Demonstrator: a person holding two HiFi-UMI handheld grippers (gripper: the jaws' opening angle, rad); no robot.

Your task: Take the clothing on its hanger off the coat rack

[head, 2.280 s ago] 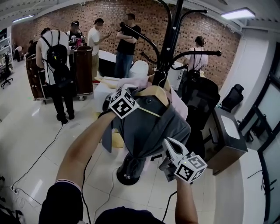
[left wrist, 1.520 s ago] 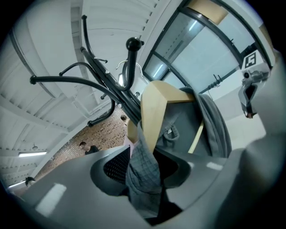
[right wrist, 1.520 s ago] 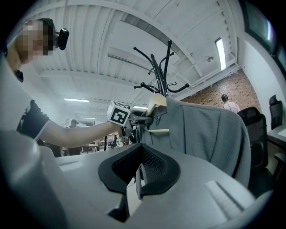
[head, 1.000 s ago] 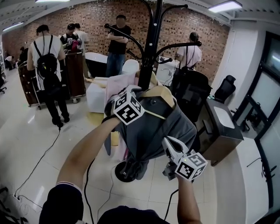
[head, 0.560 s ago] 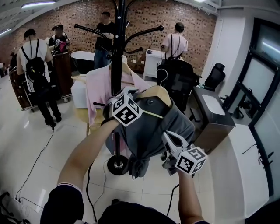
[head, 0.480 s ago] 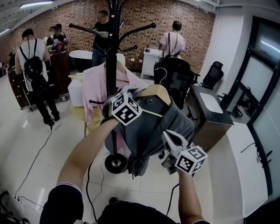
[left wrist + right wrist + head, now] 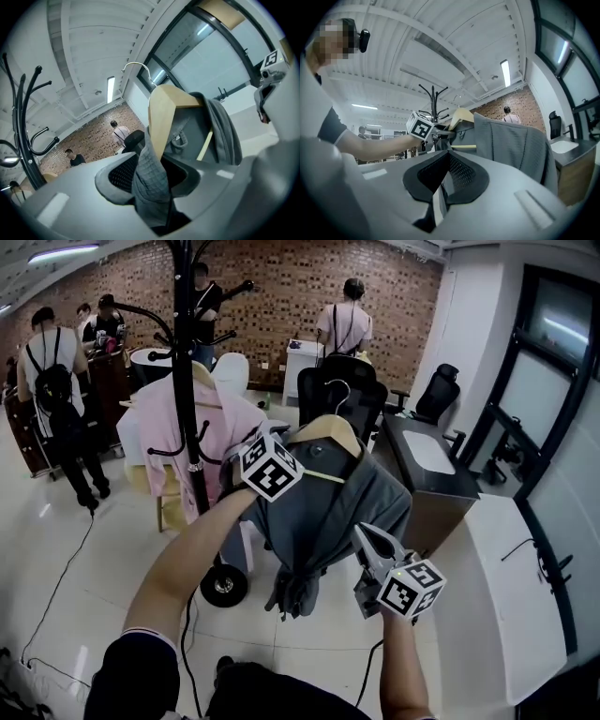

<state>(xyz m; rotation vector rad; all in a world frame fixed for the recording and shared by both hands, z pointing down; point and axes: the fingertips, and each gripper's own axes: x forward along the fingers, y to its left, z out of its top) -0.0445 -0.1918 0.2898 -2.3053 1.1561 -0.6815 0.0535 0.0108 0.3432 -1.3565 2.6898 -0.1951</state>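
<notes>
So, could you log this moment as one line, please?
gray garment on wooden hanger: clear of coat rack | left gripper: shut on gray garment | right gripper: shut, empty

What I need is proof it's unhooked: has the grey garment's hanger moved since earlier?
Yes. The hanger with the grey garment has shifted right, clear of the coat rack pole.

**Right gripper view.** Right gripper [image 7: 440,199], jaws drawn together to a thin slit (nothing discernible between them). Beyond it hangs a grey jacket [image 7: 511,140] on a wooden hanger [image 7: 461,115], with the left gripper [image 7: 438,132] at the collar end. A coat rack [image 7: 434,99] rises behind.
</notes>
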